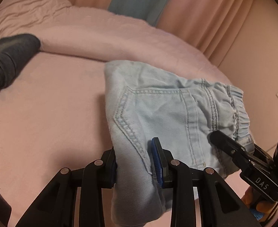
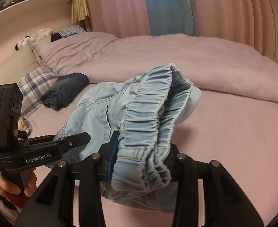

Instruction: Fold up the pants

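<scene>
L gripper (image 1: 134, 162) clamped on pants (image 1: 158, 109) fold | R gripper (image 2: 139, 162) clamped on waistband | risk: bulky denim slips, fold opens over bed (image 1: 44, 113)

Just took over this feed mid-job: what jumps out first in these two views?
The light blue denim pants, bunched and held up over the pink bed, fill the middle of both views. The left hand-held gripper is shut on a folded edge, and the right hand-held gripper is shut on the elastic waistband. A rolled dark garment lies at the back left, near a plaid pillow.
</scene>
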`<act>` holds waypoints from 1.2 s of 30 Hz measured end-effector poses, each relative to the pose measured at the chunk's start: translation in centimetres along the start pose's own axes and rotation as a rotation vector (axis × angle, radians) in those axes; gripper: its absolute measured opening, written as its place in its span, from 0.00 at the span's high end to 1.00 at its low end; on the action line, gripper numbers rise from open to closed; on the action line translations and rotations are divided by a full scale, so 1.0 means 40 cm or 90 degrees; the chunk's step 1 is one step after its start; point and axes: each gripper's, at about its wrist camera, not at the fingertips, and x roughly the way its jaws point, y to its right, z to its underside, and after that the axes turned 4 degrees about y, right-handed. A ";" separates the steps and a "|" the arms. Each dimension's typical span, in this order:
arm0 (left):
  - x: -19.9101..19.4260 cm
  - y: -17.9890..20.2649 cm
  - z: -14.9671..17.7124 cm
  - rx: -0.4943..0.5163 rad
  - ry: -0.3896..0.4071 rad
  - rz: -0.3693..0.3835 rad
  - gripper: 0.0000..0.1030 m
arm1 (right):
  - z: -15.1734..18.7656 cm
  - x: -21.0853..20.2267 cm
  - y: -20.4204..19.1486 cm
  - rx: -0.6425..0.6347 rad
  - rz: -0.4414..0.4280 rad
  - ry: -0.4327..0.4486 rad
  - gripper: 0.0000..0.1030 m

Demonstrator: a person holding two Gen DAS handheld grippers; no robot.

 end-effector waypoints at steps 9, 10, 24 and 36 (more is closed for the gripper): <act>0.032 -0.048 0.049 0.049 -0.026 -0.112 0.38 | 0.109 0.173 0.133 0.128 -0.005 -0.173 0.38; 0.013 -0.044 0.048 0.052 -0.020 -0.114 0.38 | 0.104 0.155 0.139 0.130 0.002 -0.177 0.37; -0.020 0.019 0.025 0.090 0.025 -0.083 0.38 | -0.019 0.026 0.060 -0.059 0.047 -0.050 0.65; 0.014 0.021 0.065 0.091 -0.052 -0.128 0.37 | 0.054 0.100 0.101 -0.028 0.053 -0.151 0.70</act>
